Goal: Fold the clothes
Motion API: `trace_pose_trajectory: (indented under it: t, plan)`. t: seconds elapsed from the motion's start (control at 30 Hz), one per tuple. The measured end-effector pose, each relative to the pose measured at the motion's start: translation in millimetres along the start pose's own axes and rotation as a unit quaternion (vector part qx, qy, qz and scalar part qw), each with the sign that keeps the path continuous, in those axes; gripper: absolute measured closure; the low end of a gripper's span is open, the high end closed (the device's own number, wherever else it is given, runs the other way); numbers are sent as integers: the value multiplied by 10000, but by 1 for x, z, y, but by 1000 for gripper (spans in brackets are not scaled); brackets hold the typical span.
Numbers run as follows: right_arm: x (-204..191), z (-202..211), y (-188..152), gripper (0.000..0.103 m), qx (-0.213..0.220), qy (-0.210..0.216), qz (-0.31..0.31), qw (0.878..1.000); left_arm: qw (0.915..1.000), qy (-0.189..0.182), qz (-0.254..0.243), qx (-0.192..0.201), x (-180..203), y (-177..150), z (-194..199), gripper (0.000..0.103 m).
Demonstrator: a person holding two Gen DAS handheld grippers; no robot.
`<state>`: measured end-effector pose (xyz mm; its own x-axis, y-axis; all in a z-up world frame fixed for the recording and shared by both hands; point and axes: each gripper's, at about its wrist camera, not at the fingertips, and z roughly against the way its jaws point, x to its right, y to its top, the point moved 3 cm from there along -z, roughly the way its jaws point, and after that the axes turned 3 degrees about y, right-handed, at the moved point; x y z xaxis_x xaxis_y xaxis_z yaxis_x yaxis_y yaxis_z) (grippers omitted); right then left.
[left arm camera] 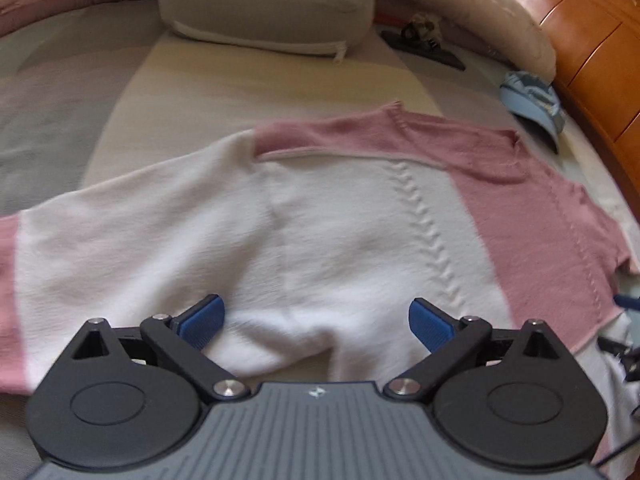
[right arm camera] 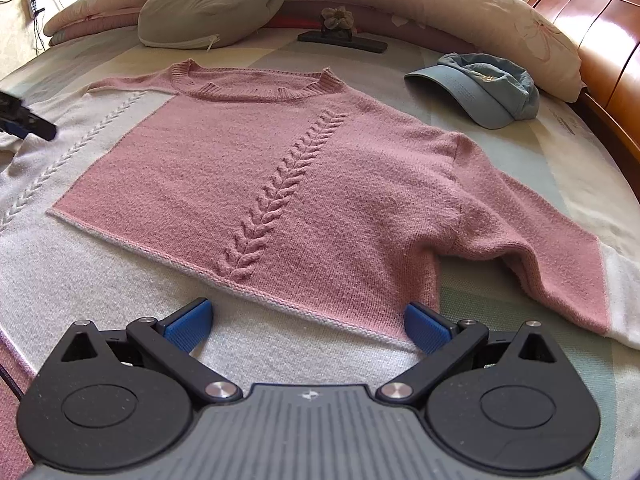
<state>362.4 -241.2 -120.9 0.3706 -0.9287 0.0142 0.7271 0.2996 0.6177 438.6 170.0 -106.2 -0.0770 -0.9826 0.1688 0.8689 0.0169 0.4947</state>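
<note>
Right wrist view: my right gripper [right arm camera: 306,326] and left gripper [left arm camera: 316,322] have jaws apart. The sweater [right arm camera: 256,184] looks soft and floppy; I'd grab its sleeve.

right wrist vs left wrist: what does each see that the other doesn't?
Right wrist only: the ribbed neckline, the pink sleeve with white cuff, wall cables, and the open right gripper.

Left wrist only: the white sleeve with pink cuff and the open left gripper.

Both: the pink-and-white sweater lying flat on the bed, blue cap, grey pillow, wooden headboard.
</note>
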Motion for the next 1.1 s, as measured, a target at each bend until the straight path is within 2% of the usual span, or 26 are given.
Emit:
trace_pose_trajectory:
  t: [0.2,0.33,0.47,0.53,0.63,0.77,0.8,0.87,0.93,1.0,1.1]
  plan:
    - [-1,-1,2,0,-72,-6,0,10000,9995,189,251,15,-17,4,18,4]
    - [-1,-1,3,0,-119,-21,-6,9999,9966,351,744,-38,-46,-9,14,4]
    - [-1,-2,4,0,-176,-7,-5,9998,9947,461,917,-39,-49,-11,33,5]
    - [-2,-2,3,0,-177,-19,-7,9998,9942,560,918,92,-53,-5,43,4]
    - [-3,-2,3,0,-196,-57,-22,9998,9908,908,950,318,-71,7,43,4]
    - [-3,-3,5,0,-281,-93,-34,9996,9778,1792,1066,189,-114,8,17,3]
    - [-3,-3,6,0,-311,-92,-35,9995,9775,1823,1030,263,-123,6,17,0]
    - [-2,-4,7,0,-365,-70,-29,9993,9769,1875,946,388,-138,4,15,0]
    - [-1,-5,8,0,-396,-38,-6,9992,9787,1847,828,337,-144,9,16,0]
    - [-1,-5,7,0,-397,-22,6,9992,9777,1834,994,226,-146,15,20,3]
    - [-2,-5,7,0,-398,-45,-1,9992,9754,1830,1093,559,-151,22,38,2]
